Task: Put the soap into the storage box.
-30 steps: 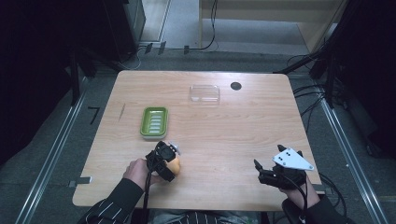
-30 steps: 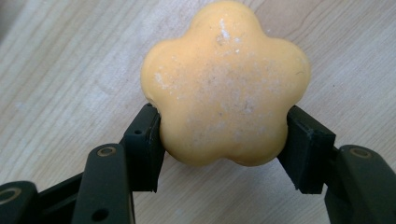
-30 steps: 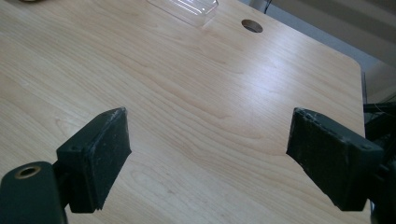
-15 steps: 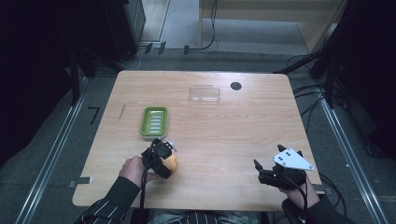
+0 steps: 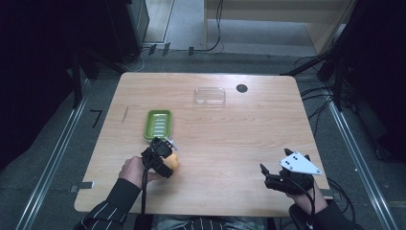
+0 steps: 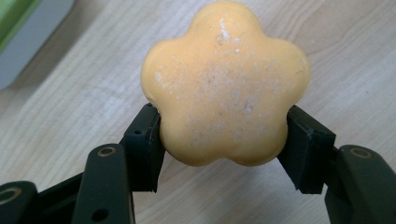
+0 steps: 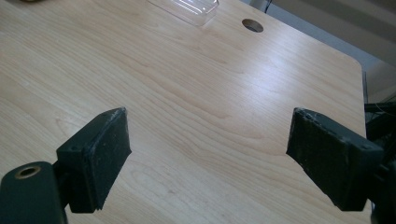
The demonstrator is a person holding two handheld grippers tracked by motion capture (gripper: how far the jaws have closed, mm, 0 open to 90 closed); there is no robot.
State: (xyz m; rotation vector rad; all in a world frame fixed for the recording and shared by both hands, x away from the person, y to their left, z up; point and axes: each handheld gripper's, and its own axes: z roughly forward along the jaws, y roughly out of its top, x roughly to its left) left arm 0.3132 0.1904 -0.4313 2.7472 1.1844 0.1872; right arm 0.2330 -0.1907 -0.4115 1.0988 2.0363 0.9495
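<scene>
- Left gripper [image 5: 168, 160] sits at lower left of centre in the high view, its 2 jaws clamped on an orange flower-shaped soap [image 6: 225, 84]; in the left gripper view each black jaw presses a side of the soap's lower lobes, with wood grain behind it.
- Compared with 1 second ago, the left gripper and soap [image 5: 174, 161] have drawn slightly toward the lower left of the high view, a little farther from the green tray [image 5: 158, 124]; the forearm in its striped sleeve [image 5: 109, 207] has pulled back with them.
- Whether the soap touches the table [image 5: 239, 124] cannot be told from the pictures.
- Green tray lies just above the left gripper in the high view, unmoved, its ribbed inside bare; its corner shows at the upper left of the left gripper view [image 6: 16, 18].
- Right gripper [image 5: 268, 178] rests at the lower right of the high view, unchanged from the earlier frames, jaws spread wide apart with nothing between them.
- In the right gripper view, a clear plastic lid [image 7: 187, 8] lies at the top edge, near a dark round hole [image 7: 252, 25] in the tabletop; both sit at upper centre in the high view, as before.
</scene>
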